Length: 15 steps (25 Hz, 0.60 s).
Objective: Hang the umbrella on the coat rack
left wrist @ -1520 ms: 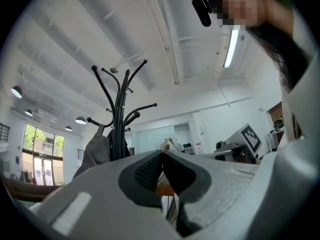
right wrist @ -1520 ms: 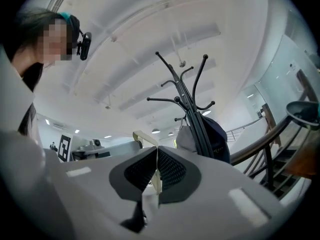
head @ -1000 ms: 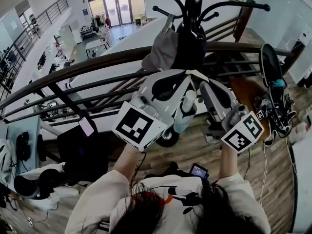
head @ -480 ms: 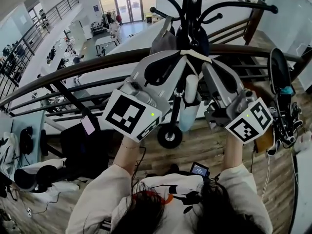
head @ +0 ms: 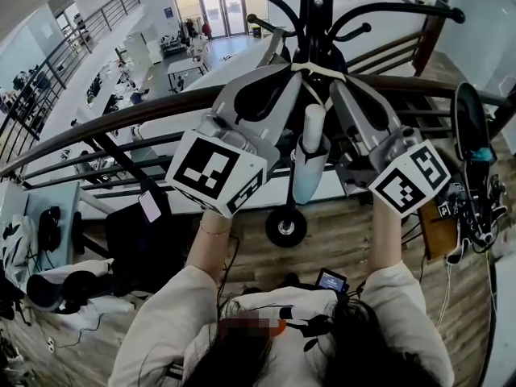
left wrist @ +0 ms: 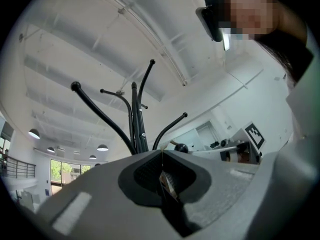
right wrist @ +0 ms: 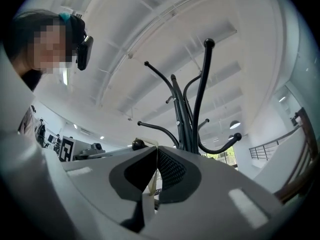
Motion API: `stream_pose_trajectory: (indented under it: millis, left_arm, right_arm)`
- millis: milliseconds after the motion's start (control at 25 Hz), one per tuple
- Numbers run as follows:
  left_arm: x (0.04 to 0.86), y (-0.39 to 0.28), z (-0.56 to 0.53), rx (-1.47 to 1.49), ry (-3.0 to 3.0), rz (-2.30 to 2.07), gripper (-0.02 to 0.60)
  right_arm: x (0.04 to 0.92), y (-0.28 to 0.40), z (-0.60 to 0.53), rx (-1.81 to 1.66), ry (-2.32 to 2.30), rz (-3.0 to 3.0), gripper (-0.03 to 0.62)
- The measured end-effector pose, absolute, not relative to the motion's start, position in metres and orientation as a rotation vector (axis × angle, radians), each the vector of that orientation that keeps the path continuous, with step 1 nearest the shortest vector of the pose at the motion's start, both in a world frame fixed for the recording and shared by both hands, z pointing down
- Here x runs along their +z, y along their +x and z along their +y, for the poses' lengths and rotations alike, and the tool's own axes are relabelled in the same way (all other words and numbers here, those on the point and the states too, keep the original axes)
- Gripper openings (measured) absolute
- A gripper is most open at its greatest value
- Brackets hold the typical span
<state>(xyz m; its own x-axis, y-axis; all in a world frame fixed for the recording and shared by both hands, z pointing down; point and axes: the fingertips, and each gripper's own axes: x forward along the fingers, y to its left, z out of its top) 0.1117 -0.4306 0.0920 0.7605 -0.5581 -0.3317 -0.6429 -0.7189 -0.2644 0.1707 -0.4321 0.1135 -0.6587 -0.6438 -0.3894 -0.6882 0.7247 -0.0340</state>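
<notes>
Clamping strap [head: 313, 69] with left tongs [head: 292, 67] and right tongs [head: 333, 81], lifting umbrella [head: 309, 156] higher toward coat rack [head: 318, 6]; nearing hanging height.

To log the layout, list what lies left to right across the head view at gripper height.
phone → left gripper → umbrella → right gripper

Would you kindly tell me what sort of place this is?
Probably a mezzanine in a large open office: a curved railing overlooks desks on a lower floor, with glass entrance doors beyond.
</notes>
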Motion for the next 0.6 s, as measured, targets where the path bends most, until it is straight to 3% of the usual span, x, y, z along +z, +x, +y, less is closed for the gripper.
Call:
stream_pose_trajectory:
  millis: [600]
  left_arm:
    - [0.139, 0.129, -0.473, 0.169, -2.634, 0.938, 0.003]
  right_arm:
    - [0.167, 0.161, -0.483, 0.037, -1.013, 2.666, 0.023]
